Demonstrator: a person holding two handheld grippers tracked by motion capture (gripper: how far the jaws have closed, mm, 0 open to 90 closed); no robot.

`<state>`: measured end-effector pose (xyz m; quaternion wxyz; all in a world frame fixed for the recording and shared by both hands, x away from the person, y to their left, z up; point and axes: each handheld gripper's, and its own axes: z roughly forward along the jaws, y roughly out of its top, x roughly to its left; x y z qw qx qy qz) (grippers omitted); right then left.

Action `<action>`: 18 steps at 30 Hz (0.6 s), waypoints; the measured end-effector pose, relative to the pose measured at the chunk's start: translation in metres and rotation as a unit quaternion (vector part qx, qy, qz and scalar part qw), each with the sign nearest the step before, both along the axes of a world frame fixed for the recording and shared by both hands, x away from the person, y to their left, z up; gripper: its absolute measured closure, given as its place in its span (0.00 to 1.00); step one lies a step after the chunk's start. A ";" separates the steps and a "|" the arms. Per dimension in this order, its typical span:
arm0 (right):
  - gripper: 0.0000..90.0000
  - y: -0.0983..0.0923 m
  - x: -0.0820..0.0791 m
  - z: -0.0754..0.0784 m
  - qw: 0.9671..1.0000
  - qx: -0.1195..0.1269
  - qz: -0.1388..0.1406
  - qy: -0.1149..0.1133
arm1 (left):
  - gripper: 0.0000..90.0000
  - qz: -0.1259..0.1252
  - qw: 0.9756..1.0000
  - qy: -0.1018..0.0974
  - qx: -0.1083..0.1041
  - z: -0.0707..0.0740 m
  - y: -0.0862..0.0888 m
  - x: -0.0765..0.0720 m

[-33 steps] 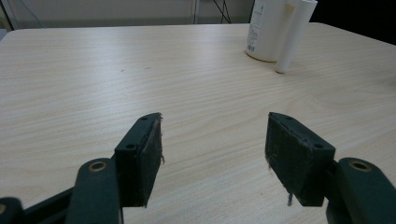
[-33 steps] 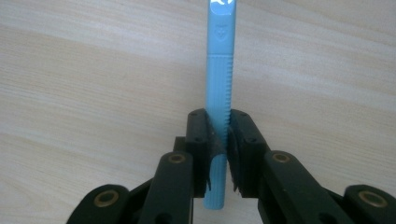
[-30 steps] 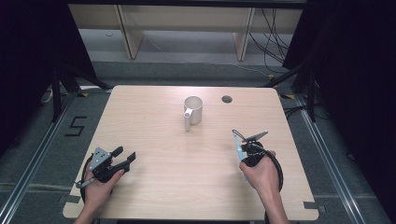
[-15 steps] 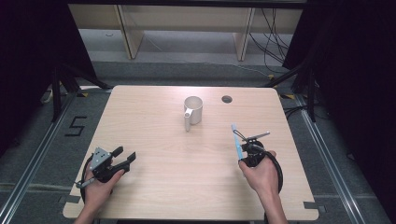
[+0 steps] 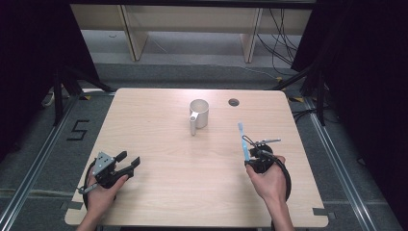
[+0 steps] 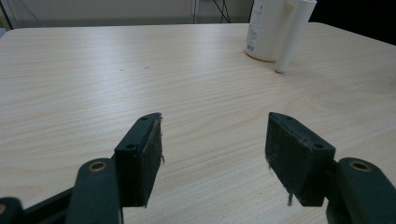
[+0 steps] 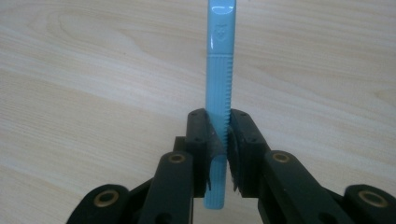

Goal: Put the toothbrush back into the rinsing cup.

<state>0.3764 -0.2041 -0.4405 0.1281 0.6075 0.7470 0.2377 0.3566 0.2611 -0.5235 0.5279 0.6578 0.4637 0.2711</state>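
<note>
The right gripper (image 7: pixel 218 154) clamps a slim light-blue plastic toothbrush (image 7: pixel 218 88). The left gripper (image 6: pixel 212 154) rests spread and empty. The white ceramic mug (image 5: pixel 198 113) stands untouched, probably the toothbrush's destination.

Light wood-grain surface (image 5: pixel 159 125) is sitting on a grey floor (image 5: pixel 43 144). A white mug (image 5: pixel 198 113) is standing upright on it near the far edge (handle facing the person), just beside a dark round hole (image 5: pixel 234 102) in the top.
</note>
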 end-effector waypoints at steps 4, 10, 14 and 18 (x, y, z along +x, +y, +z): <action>0.88 -0.002 0.000 -0.001 0.999 -0.001 0.013 -0.036 | 0.41 0.000 1.000 0.001 0.000 0.000 0.000 0.000; 0.88 -0.002 -0.002 0.001 0.998 0.005 0.026 -0.051 | 0.41 -0.001 1.000 0.000 0.000 0.000 0.000 0.000; 0.88 -0.002 -0.003 0.001 0.998 0.004 0.027 -0.059 | 0.40 -0.001 1.000 0.000 -0.002 0.000 0.000 0.000; 0.88 -0.001 -0.004 0.001 0.997 0.009 0.024 -0.068 | 0.41 -0.001 1.000 0.001 -0.001 0.000 0.000 0.000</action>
